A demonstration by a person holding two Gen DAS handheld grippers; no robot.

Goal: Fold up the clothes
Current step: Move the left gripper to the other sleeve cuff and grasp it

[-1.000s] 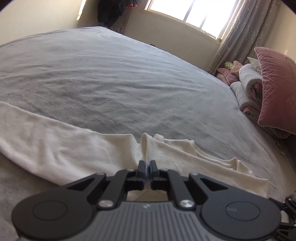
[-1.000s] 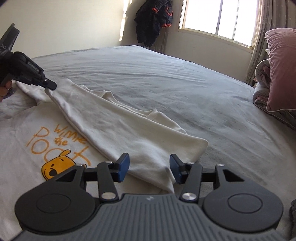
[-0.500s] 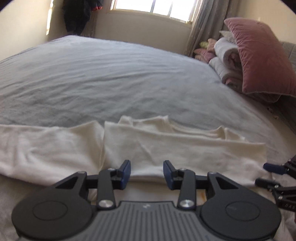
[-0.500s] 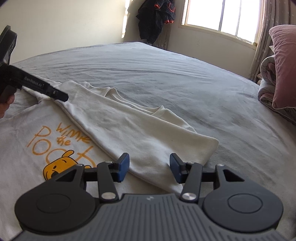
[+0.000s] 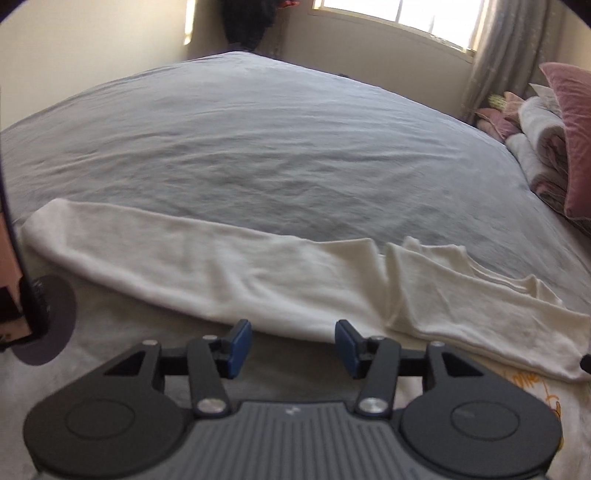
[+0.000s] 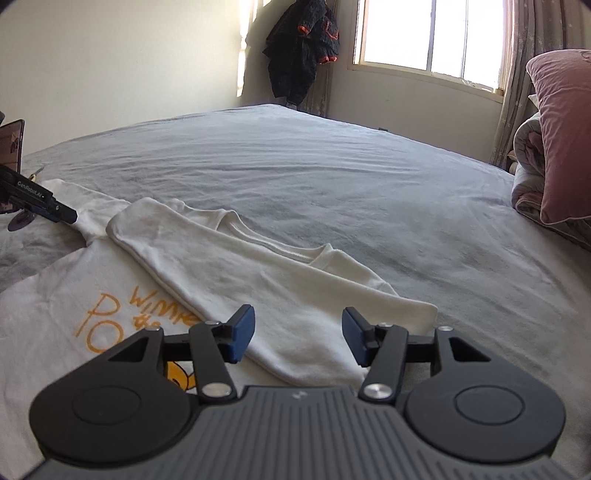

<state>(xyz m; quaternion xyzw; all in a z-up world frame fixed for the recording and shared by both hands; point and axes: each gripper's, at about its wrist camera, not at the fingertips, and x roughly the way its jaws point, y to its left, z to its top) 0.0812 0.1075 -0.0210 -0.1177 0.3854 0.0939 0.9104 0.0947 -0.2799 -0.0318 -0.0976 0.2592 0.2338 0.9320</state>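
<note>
A cream long-sleeve shirt (image 6: 258, 273) with an orange Winnie the Pooh print (image 6: 110, 325) lies flat on the grey bed (image 6: 332, 177). Its top part and a sleeve are folded over the body. In the left wrist view the folded sleeve (image 5: 207, 266) stretches across just ahead of my left gripper (image 5: 291, 347), which is open and empty. My right gripper (image 6: 297, 336) is open and empty, hovering over the folded edge near the cuff (image 6: 413, 314). The left gripper's tip (image 6: 62, 213) shows at the left of the right wrist view, beside the shirt's far end.
Pink pillows and folded bedding (image 6: 554, 147) are stacked at the right edge of the bed. A dark jacket (image 6: 303, 44) hangs by the window (image 6: 428, 33). The grey sheet spreads wide beyond the shirt.
My left gripper let go of the fold at the shirt's sleeve, opened wide and drew back to the left. The folded sleeve now lies flat. My right gripper stayed open and nearly still.
</note>
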